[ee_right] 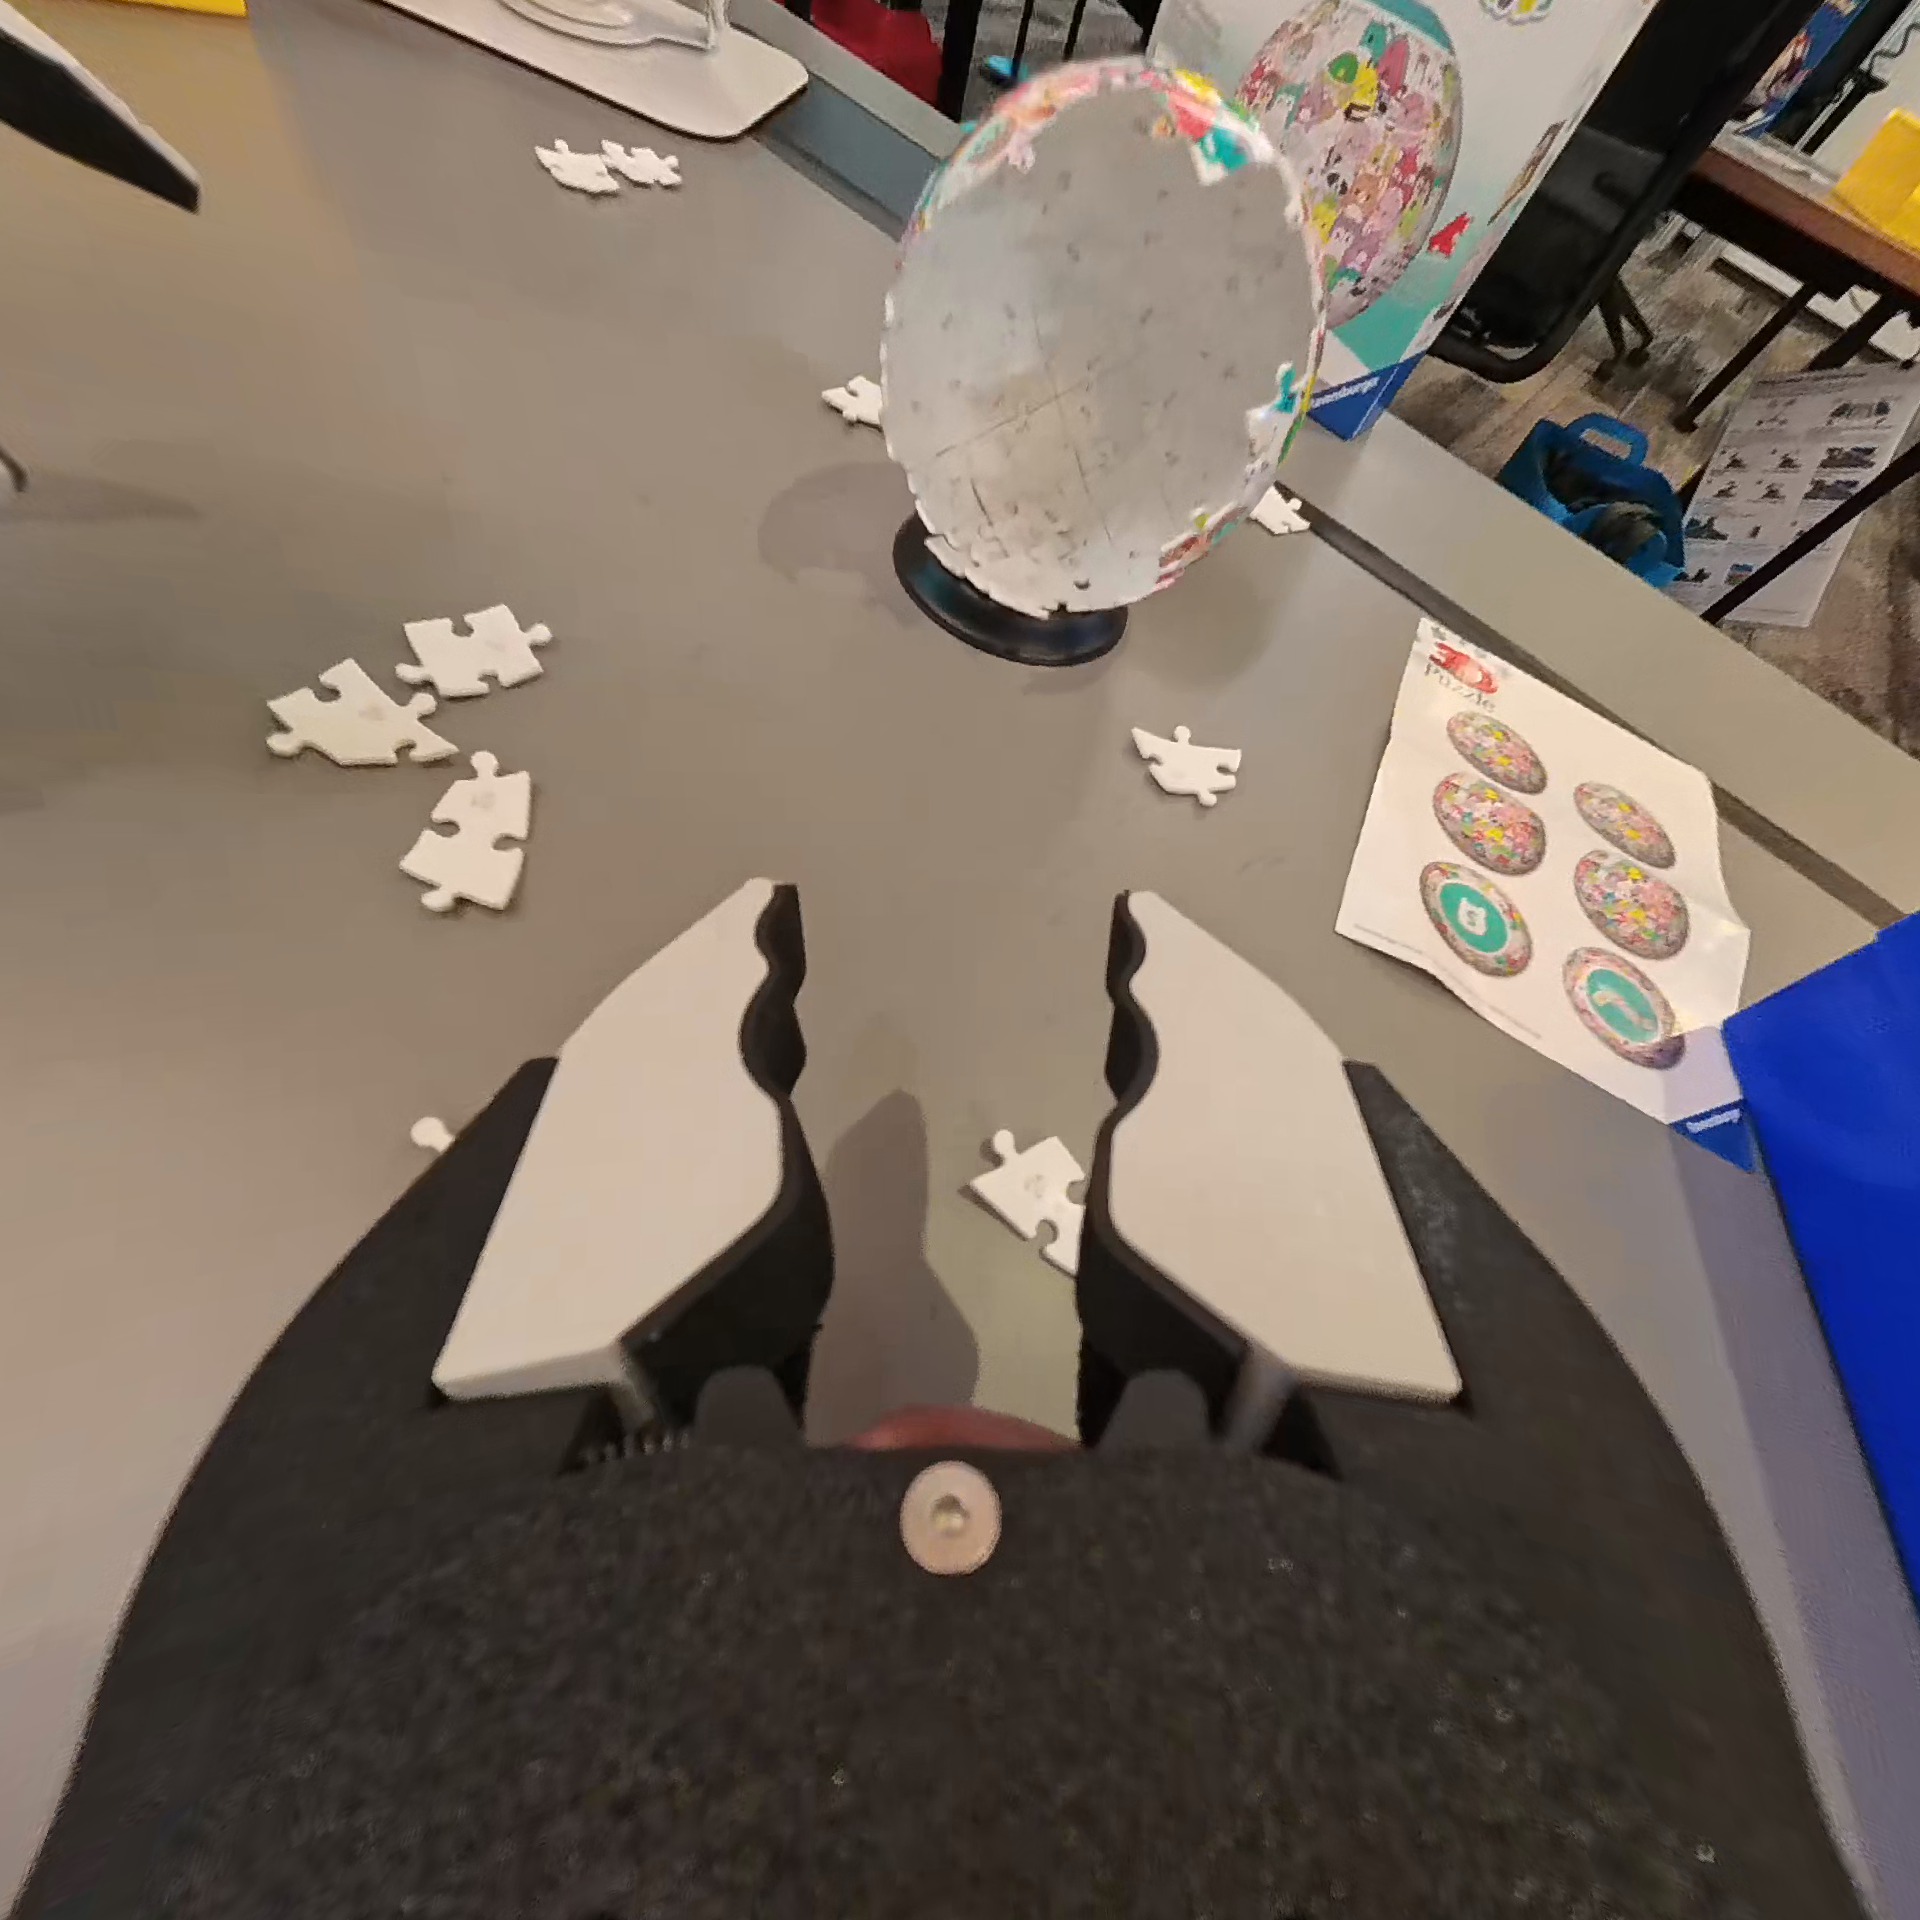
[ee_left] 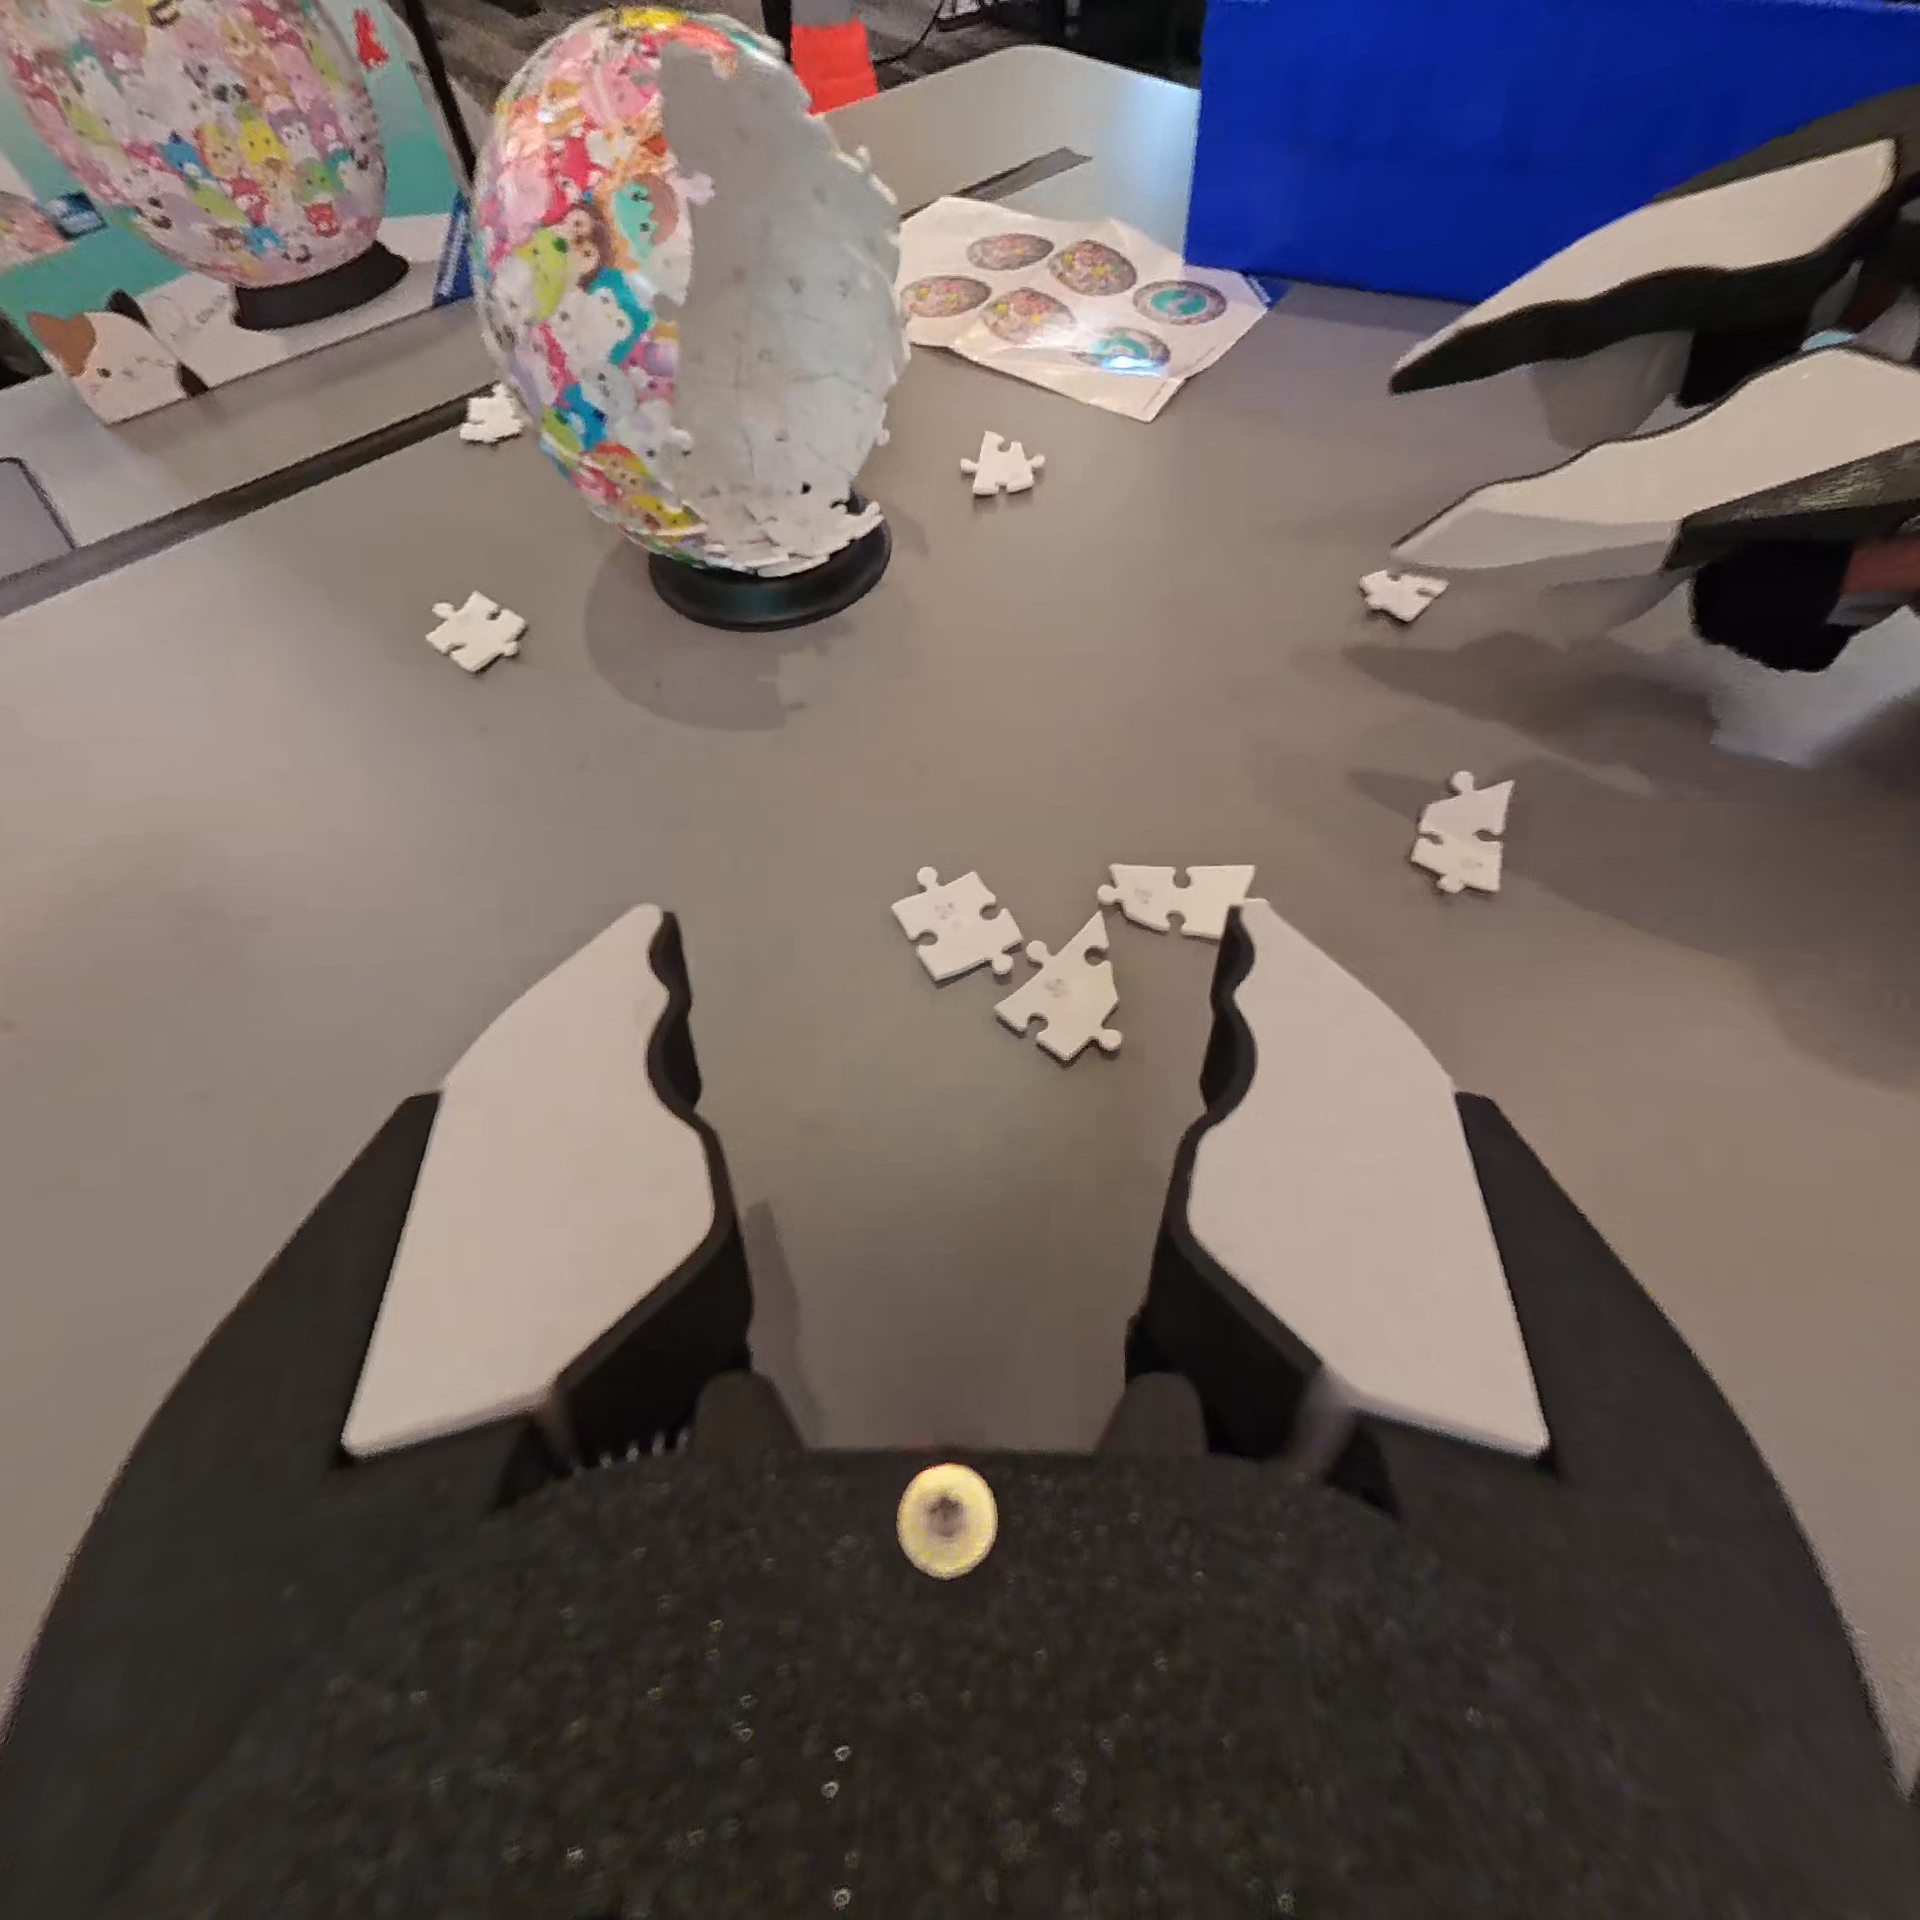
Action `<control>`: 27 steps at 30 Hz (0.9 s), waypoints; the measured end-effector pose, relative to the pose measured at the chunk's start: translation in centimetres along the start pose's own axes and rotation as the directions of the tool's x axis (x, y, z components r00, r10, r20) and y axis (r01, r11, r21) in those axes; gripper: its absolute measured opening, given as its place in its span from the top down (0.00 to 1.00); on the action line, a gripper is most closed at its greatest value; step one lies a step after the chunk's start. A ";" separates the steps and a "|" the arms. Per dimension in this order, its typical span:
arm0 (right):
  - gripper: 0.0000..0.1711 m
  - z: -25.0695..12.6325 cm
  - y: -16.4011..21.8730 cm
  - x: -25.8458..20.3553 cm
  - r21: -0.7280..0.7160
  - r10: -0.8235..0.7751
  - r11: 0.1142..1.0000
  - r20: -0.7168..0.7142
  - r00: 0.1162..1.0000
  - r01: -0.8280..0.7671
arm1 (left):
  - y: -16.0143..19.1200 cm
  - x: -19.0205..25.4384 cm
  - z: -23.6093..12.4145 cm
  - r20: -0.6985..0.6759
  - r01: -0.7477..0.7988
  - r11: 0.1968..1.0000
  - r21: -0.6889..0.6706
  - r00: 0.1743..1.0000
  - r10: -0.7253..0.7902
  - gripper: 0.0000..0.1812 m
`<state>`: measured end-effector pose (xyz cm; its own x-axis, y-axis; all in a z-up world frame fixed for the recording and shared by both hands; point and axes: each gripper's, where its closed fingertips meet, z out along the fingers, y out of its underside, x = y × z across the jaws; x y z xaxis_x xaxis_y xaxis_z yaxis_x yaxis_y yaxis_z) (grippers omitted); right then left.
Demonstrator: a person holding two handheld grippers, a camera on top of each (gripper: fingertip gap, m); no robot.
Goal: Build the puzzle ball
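A half-built puzzle ball [ee_left: 665, 301] stands on a black ring stand [ee_left: 769, 587], colourful outside, white inside; it also shows in the right wrist view [ee_right: 1091, 353]. Several loose white pieces lie face down on the grey table [ee_left: 312, 883]. My left gripper [ee_left: 951, 914] is open and empty, low over the table, with a cluster of three pieces [ee_left: 1060, 956] between its tips. My right gripper [ee_right: 956, 894] is open and empty; one piece [ee_right: 1029, 1184] lies under its right finger. The right gripper also shows in the left wrist view [ee_left: 1397, 462], above a piece [ee_left: 1403, 592].
The puzzle box [ee_left: 208, 187] stands at the back left, also in the right wrist view [ee_right: 1382, 156]. A printed instruction sheet [ee_left: 1081, 301] lies beside the ball, also in the right wrist view [ee_right: 1538, 883]. A blue box [ee_left: 1507, 135] stands at the right. My left tips are roughly 15 centimeters from the half-built puzzle ball [ee_left: 665, 301].
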<state>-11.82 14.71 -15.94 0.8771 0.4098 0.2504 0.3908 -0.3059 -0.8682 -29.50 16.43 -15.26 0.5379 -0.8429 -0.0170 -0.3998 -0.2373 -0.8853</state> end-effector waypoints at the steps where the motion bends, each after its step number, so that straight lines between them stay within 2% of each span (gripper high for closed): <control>1: 0.67 -0.2 -0.2 -0.1 0.010 0.005 1.000 0.001 1.000 -0.005 | 0.0 -0.4 -0.2 0.025 -0.002 1.000 0.002 1.000 0.002 0.47; 6: 0.67 -1.4 -0.7 -0.3 0.036 0.010 0.999 -0.016 1.000 -0.009 | -0.3 -0.7 -1.5 0.083 0.011 0.999 0.035 0.996 -0.014 0.48; 12: 0.67 -2.8 -1.3 0.0 0.085 0.092 0.992 -0.001 0.996 -0.091 | -0.5 -0.7 -2.3 0.153 -0.019 0.999 0.037 0.988 0.013 0.48; 27: 0.68 -1.9 0.0 0.0 0.038 0.098 0.995 0.005 0.995 -0.098 | 0.3 -0.4 -1.6 0.187 -0.073 0.997 -0.027 0.979 0.077 0.48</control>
<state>-11.30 13.12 -15.16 0.9096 0.3825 0.1623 0.2925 -0.3120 -0.9040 -31.06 15.93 -14.74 0.6347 -0.7535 -0.1714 -0.4581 -0.1882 -0.8687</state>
